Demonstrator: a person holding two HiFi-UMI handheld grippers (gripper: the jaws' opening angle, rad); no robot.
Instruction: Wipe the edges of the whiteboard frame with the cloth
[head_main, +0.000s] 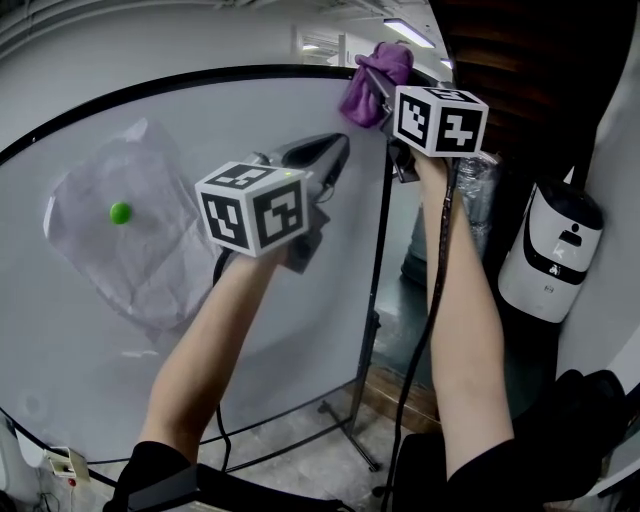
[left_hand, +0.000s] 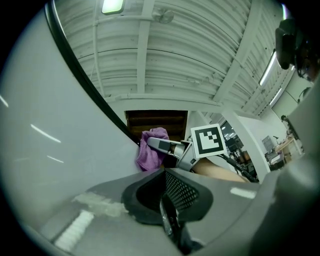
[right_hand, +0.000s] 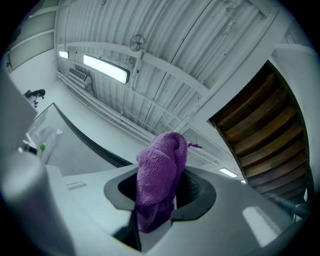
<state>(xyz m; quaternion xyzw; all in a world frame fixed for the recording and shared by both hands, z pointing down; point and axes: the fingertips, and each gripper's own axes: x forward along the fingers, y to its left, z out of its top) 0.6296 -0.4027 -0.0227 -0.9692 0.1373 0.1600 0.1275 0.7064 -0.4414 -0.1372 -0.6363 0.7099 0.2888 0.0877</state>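
Observation:
The whiteboard (head_main: 250, 130) has a thin black frame (head_main: 200, 78) along its top and a right edge (head_main: 383, 230). A bunched purple cloth (head_main: 376, 82) sits at the board's top right corner, and my right gripper (head_main: 368, 78) is shut on it. In the right gripper view the cloth (right_hand: 160, 185) fills the jaws, with the frame (right_hand: 85, 137) behind to the left. My left gripper (head_main: 338, 152) is shut with nothing in it, its tip close to the board just below that corner. The left gripper view shows the cloth (left_hand: 150, 152) ahead beside the frame (left_hand: 85, 80).
A crumpled clear sheet (head_main: 150, 250) hangs on the board under a green magnet (head_main: 120, 212). A white device (head_main: 550, 250) stands at the right. The board's stand legs (head_main: 350, 430) spread on the floor. A black cable (head_main: 430, 300) hangs along my right arm. Wooden stairs (right_hand: 260, 130) rise overhead.

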